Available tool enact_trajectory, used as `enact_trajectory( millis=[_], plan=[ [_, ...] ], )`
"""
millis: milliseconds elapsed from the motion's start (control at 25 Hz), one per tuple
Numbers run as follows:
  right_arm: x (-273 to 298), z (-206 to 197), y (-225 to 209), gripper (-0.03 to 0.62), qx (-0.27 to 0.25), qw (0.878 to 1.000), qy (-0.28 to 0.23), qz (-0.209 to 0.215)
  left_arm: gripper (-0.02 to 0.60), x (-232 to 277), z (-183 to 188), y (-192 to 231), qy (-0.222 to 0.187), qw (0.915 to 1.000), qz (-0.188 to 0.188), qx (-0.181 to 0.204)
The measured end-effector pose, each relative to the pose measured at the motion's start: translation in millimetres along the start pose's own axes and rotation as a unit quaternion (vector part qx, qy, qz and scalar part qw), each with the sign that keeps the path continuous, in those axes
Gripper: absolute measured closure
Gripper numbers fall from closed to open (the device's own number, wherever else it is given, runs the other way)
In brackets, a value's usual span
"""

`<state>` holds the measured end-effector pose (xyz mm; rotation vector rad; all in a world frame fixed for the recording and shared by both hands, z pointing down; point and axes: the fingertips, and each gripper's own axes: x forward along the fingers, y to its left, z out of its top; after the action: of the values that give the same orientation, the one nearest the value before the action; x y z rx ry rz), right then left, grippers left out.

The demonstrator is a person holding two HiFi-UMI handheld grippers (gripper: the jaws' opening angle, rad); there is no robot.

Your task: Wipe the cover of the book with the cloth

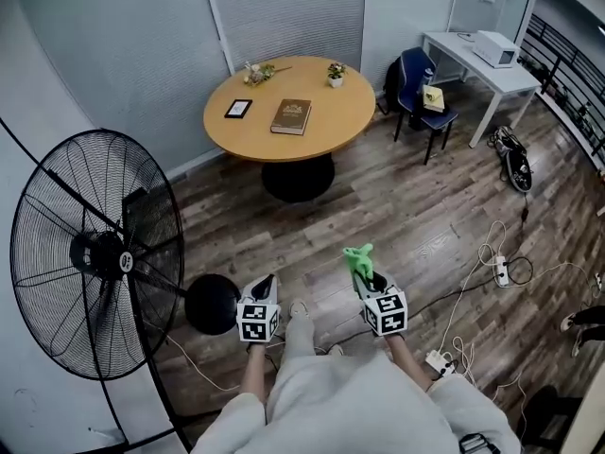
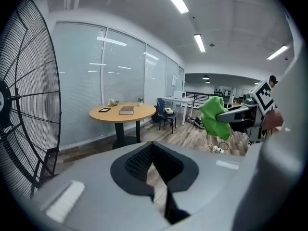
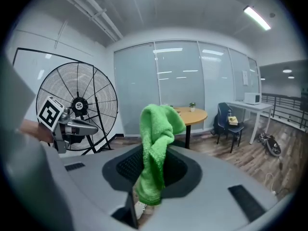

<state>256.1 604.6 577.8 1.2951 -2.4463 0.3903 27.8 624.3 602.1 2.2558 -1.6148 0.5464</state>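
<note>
Fan: a tall black wire-cage pedestal fan stood at the far left beside the wall, well apart from the work and playing no part in it.
Left gripper: the left gripper was held low, close to the person's body. Its jaws met at the tips with nothing between them, likely kept free to steady the book later.
Table: a round, light wooden table on a black pedestal stood across the room, well apart from both grippers. The wiping could not have begun from there.
Book: a brown hardcover book lay flat and closed near the middle of the table, cover up, so the face to be wiped was already exposed. A small black-framed tablet lay just beside it on its left.
Right gripper: the right gripper was also held near the body. Its jaws were clamped on a bright green terry cloth, which stood bunched above the tips and hung below them, apparently carried ready for the cover.
Chair and desk: a dark blue chair and a white desk stood at the right, unrelated to the task.
Writing: pale print showed on the book's cover but was too small to read. The cubes on the grippers bore only black-and-white square markers, no words.
</note>
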Motion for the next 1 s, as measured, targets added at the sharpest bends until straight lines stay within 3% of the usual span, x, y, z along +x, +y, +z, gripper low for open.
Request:
enact_trajectory(
  millis=[360, 1000],
  plan=[
    [61, 20, -20, 0.496, -0.001, 1.000, 0.007, -0.021, 0.571, 69, 24, 39, -0.004, 0.9996, -0.029, 0.002],
    [197, 97, -45, 0.496, 0.002, 0.999, 0.012, -0.050, 0.571, 180, 98, 142, -0.012, 0.9977, -0.066, 0.011]
  ],
)
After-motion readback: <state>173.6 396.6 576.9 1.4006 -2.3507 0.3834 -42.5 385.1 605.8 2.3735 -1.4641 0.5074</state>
